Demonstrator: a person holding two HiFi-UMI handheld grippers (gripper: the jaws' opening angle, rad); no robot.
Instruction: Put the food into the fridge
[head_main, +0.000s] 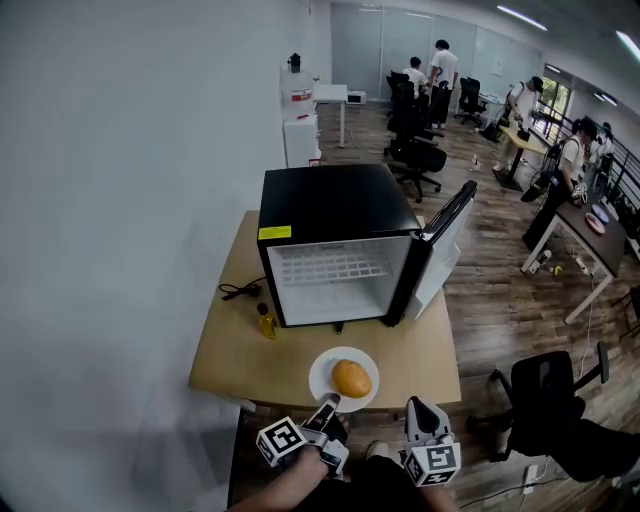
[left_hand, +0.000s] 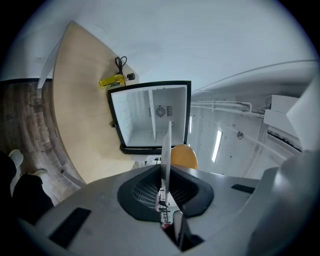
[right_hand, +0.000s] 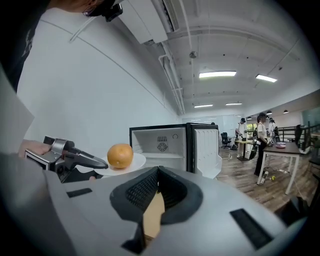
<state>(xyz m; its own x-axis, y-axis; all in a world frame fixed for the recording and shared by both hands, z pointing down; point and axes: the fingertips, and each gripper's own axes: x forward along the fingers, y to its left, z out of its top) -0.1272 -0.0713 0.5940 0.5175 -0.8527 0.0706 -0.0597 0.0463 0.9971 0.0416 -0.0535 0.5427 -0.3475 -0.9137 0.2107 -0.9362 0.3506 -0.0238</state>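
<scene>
A round orange fruit lies on a white plate at the front edge of the wooden table. My left gripper is shut on the plate's near rim; in the left gripper view the plate runs edge-on between the pads, with the fruit beyond. Behind stands the black mini fridge, its door swung open to the right and its white inside bare. My right gripper hovers shut and empty at the table's front right. From the right gripper view the fruit and the fridge show.
A small yellow bottle and a black cable lie left of the fridge. A white wall runs along the left. A black office chair stands to the right of the table. People work at desks far behind.
</scene>
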